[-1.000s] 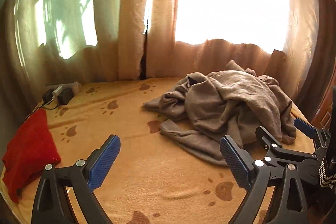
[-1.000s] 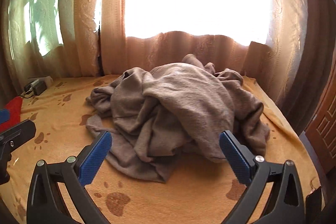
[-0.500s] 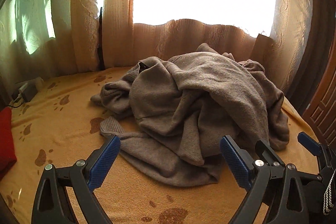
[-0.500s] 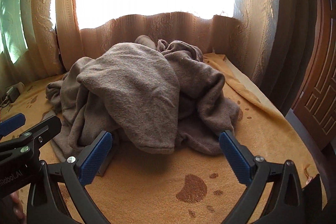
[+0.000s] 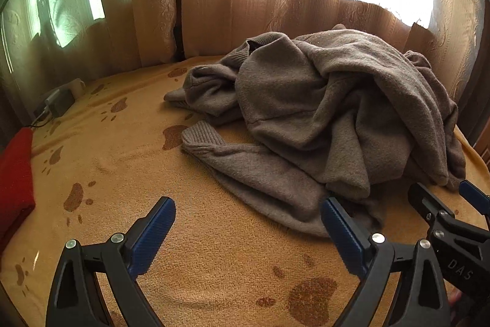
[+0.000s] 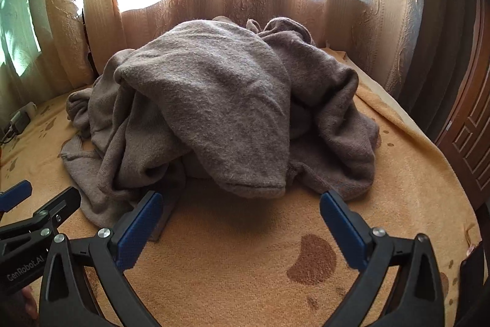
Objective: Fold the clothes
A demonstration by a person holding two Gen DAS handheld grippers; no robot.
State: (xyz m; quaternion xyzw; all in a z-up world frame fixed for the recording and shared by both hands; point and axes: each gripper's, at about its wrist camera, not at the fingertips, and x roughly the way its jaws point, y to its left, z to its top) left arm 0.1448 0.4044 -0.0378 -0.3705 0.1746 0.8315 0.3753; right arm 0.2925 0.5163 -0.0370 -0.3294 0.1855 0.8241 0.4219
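Crumpled grey sweater (image 5: 321, 112) lying in a heap on a paw-print blanket (image 5: 137, 173).

It is filling the centre and right of the left wrist frame, one ribbed sleeve trailing left. Left claw (image 5: 248, 222) and right claw (image 6: 240, 216) are both gaping wide, empty, low in frame. Curtains (image 6: 245, 8) are glowing behind.

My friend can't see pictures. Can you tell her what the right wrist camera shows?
A crumpled grey sweater lies heaped on an orange blanket with brown paw prints, in front of sunlit curtains. The right tongs are open and empty just in front of it, and the left tongs poke in at the left edge.
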